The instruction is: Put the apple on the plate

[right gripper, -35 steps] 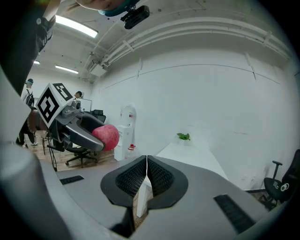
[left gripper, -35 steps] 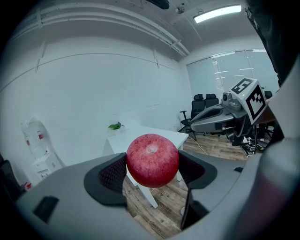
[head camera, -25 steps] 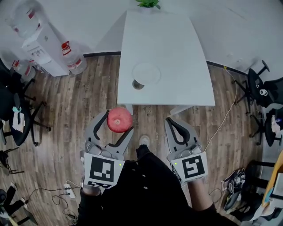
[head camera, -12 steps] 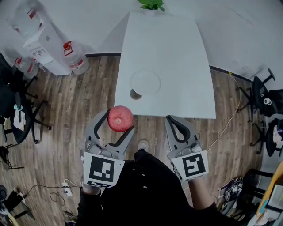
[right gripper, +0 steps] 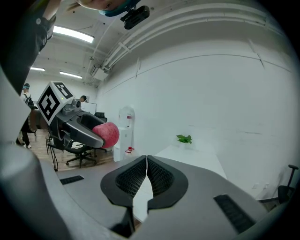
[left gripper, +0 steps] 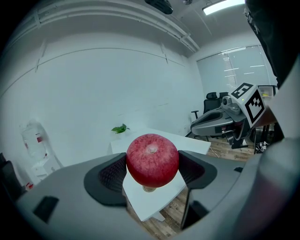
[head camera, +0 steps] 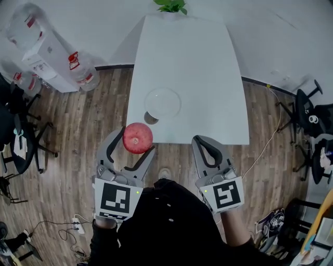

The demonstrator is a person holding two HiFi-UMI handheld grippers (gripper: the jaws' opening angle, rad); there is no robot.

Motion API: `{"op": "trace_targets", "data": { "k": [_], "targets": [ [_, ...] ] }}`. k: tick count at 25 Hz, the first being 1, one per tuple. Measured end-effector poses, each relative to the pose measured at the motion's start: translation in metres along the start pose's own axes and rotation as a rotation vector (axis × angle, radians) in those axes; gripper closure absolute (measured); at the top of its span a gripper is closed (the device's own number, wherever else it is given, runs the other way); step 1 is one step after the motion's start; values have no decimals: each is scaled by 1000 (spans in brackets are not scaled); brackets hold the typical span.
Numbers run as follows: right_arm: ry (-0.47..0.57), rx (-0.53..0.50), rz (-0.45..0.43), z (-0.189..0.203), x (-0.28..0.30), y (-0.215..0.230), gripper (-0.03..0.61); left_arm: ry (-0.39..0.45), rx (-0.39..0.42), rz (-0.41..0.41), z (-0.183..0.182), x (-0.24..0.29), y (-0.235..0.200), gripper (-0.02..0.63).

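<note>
**A:** What does the left gripper have?

**B:** The apple. Its jaws stand wide apart, one ribbed pad pressed to each side of the fruit, which fills the gap between them out at the tips.

**A:** How does the apple look?

**B:** Round and deep red, with fine pale speckles over the skin. A small, lighter stem dimple shows in the face turned towards the gripper's camera. No bruise or cut shows on that face.

**A:** Is it resting on anything?

**B:** No, only the jaws touch it. In the head view it hangs over the wooden floor, just short of the white table and near that table's front left corner.

**A:** And the plate?

**B:** Ahead of the left gripper, a little past the apple, on the near left part of the table. It is pale and round, and nothing lies on it. A small dark round patch sits at its near rim; I cannot tell what that is.

**A:** The right gripper?

**B:** Closed on nothing, its two pads meeting along a thin line. It is held level with the left gripper and well to that gripper's right, also short of the table edge.

**A:** Anything further ahead?

**B:** A green plant at the table's far end, and a water dispenser off to the left gripper's left.
</note>
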State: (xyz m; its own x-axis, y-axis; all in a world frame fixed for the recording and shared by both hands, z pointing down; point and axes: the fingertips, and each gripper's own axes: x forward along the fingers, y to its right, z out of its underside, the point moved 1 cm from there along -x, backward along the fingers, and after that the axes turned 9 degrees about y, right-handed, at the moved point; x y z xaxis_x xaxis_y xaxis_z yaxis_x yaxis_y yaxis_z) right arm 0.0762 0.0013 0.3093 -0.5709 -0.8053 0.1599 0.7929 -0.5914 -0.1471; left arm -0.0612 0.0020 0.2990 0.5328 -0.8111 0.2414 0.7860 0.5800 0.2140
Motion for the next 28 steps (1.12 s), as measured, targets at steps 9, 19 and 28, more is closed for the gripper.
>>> {"op": "trace_targets", "data": {
  "k": [9, 19, 28],
  "targets": [
    [1, 14, 0, 5, -7, 15, 535, -7, 7, -10, -7, 10, 8, 256],
    [11, -10, -18, 0, -10, 7, 535, 22, 53, -8, -6, 0, 7, 256],
    [18, -12, -5, -1, -15, 4, 535, 16, 39, -14, -5, -1, 7, 256]
  ]
}}
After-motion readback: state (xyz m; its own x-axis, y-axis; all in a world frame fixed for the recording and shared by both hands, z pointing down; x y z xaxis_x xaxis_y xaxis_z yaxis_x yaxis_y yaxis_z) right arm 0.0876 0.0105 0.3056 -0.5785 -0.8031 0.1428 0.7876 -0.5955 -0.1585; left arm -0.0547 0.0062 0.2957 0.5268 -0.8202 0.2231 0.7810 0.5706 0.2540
